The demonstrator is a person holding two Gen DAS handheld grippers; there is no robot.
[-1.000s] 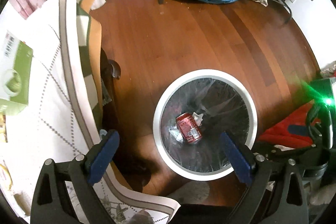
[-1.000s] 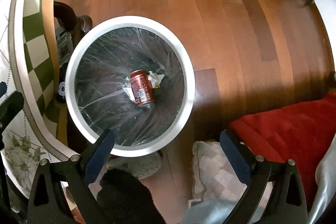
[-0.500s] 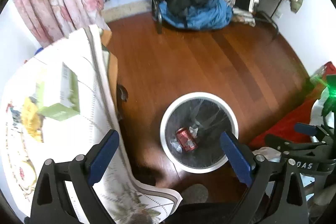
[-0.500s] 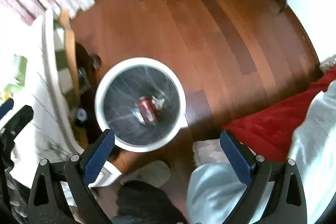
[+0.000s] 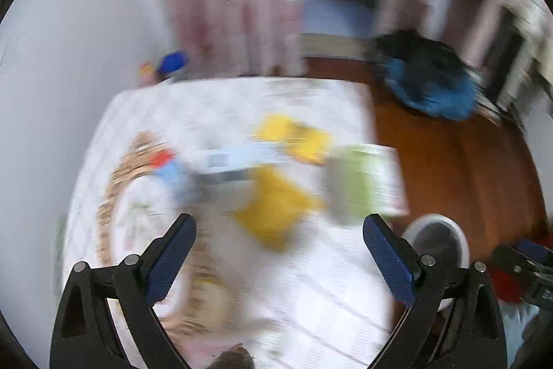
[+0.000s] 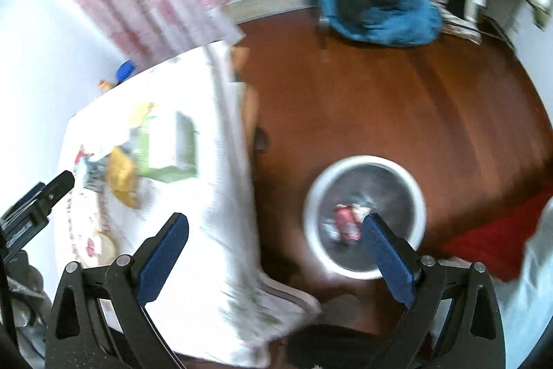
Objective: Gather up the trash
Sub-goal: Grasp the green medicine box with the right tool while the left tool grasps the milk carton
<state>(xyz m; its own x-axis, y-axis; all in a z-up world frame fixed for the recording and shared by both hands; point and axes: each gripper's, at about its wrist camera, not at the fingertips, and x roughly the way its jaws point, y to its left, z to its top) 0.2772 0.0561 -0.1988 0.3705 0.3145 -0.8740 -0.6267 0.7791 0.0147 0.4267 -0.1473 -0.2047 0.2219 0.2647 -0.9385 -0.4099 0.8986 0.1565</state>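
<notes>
Where bin (image 6: 364,217) filled view, table (image 5: 221,265) now

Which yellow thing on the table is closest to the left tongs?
The big yellow packet, lying just ahead of the open left tongs. The smaller yellow pieces sit farther back, beyond the white barcoded wrapper.

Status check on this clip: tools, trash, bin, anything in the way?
Left tool and right tool open, empty. Red can in bin. Blurred yellow wrappers on table. Nothing blocking.
</notes>
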